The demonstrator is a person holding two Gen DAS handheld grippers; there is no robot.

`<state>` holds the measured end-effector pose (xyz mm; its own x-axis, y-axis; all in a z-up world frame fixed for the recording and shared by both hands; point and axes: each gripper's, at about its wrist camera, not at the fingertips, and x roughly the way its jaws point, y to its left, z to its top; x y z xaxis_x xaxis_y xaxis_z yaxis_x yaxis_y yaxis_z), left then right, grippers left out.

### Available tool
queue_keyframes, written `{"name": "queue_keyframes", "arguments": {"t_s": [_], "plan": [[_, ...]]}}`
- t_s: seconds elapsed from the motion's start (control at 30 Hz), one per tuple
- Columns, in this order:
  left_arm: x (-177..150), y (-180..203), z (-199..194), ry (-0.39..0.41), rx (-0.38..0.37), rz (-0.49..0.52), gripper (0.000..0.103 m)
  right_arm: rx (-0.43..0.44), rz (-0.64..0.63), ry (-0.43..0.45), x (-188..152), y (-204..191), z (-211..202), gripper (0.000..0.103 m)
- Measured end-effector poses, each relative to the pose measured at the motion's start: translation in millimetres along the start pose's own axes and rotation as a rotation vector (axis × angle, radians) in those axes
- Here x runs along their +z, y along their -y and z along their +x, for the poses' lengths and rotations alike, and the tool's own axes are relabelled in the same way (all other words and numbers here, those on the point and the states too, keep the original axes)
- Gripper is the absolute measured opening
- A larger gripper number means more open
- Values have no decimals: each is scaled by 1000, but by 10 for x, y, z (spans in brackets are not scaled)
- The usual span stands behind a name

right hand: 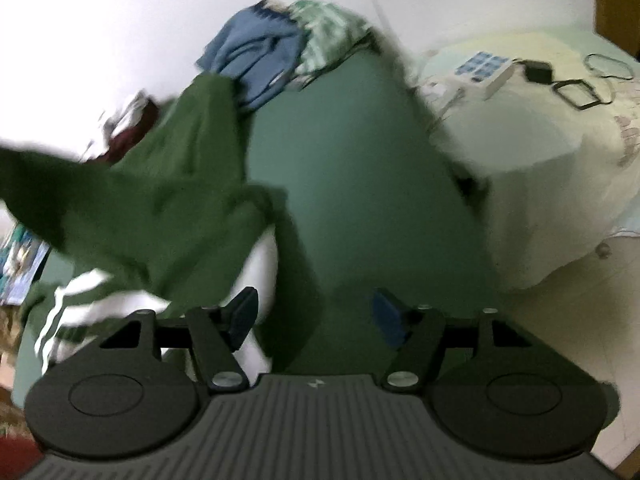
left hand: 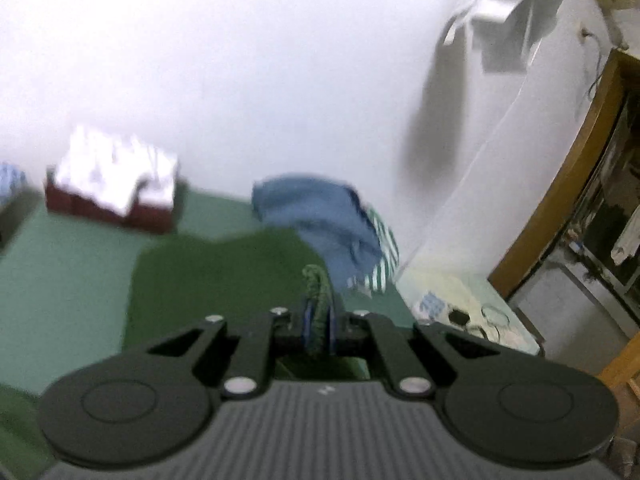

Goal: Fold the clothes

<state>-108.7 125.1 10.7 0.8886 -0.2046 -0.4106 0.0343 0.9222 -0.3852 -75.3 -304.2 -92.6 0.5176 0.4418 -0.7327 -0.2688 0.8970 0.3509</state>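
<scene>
1. The left gripper [left hand: 318, 320] is clamped on a ribbed edge of the dark green garment [left hand: 224, 280] — the cloth stands up between its fingers.
2. The right gripper [right hand: 316, 318] has its jaws wide apart, holding nothing — the green garment [right hand: 160, 208] hangs just to its left, white stripes showing.
3. On the green table [right hand: 360, 184], a blue garment [right hand: 256, 56] and a green-striped cloth [right hand: 328, 36] are heaped at the far edge by the wall.

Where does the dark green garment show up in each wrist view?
Left wrist: dark green garment at centre, an edge pinched in the left gripper.
Right wrist: dark green garment at left, beside the open right gripper.
Shared landmark: blue garment by the white wall.
</scene>
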Motion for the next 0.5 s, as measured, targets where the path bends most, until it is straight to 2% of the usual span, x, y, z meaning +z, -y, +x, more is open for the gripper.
{"name": "queue_keyframes", "arguments": {"t_s": [0.13, 0.27, 0.5], "plan": [[237, -117, -350, 67, 47, 25, 1, 52, -111, -15, -144, -319, 76, 67], [302, -327, -543, 72, 132, 24, 1, 110, -268, -43, -275, -670, 163, 67], [376, -794, -949, 107, 281, -41, 1, 71, -525, -41, -430, -1072, 253, 68]]}}
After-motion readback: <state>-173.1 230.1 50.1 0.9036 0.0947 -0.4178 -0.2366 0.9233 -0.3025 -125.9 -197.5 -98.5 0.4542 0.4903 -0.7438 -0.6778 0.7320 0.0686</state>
